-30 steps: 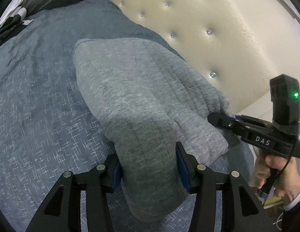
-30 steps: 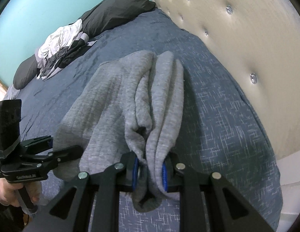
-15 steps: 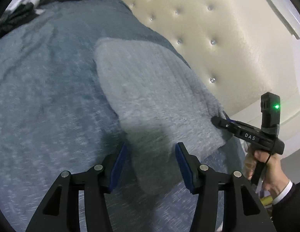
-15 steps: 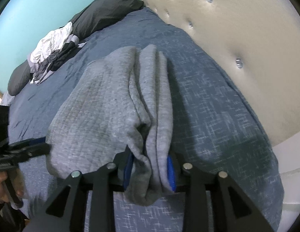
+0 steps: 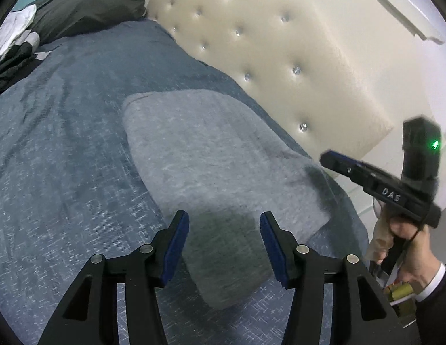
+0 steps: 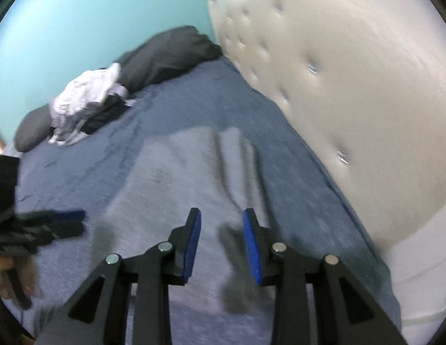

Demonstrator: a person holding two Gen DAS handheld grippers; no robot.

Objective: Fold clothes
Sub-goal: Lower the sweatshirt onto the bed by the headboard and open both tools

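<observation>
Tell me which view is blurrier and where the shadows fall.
Right wrist view: heavily motion-smeared, headboard studs streaked. Left wrist view: mostly sharp, only the right tongs slightly blurred. Dark shadows lie on the grey garment beneath each pair of tongs.

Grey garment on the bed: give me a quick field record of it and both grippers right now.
garment: grey garment, folded, flat on the blue bedspread
left gripper: open, above the garment's near end, not touching
right gripper: open, jaws just widened, nothing between them
far corner: dark pillow, unfolded clothes pile
beside bed: tufted cream headboard
</observation>
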